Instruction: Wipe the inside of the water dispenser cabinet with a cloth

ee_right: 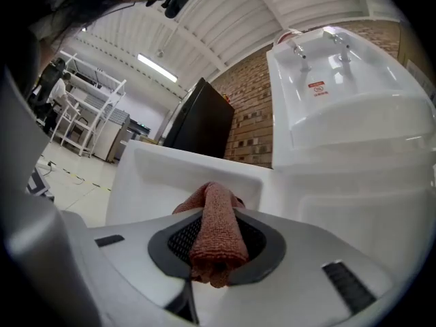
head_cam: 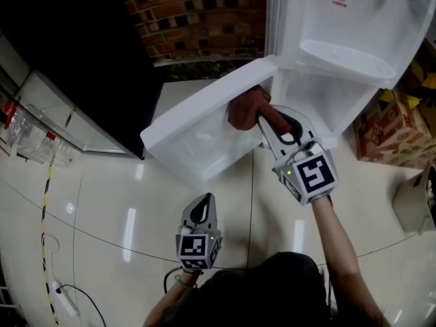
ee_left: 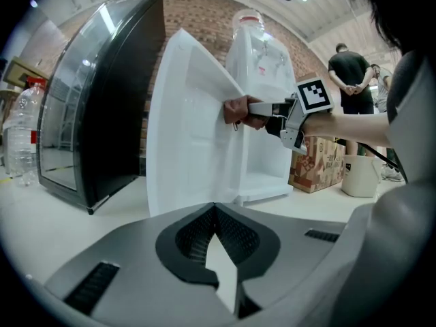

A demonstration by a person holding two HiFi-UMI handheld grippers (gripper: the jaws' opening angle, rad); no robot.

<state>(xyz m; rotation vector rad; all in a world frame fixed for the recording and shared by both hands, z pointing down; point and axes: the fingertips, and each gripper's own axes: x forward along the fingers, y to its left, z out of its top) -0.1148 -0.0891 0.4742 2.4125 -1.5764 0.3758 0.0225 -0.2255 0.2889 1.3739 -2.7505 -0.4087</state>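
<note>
Wiping is looking barely begun: jaws of the right gripper (head_cam: 264, 120) are clamping the cloth (head_cam: 246, 110) at the open cabinet door (head_cam: 194, 131), mid-frame, while the left gripper (head_cam: 201, 207) is hanging low, clenched on nothing.

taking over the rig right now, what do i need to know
Right gripper: shut on the red-brown cloth, held at the inner edge of the open cabinet door.
Left gripper: shut, empty, held low, away from the water dispenser.
Done: door open, cloth gripped.
Left: wipe the cabinet interior; the views don't show how much is wiped already.
</note>
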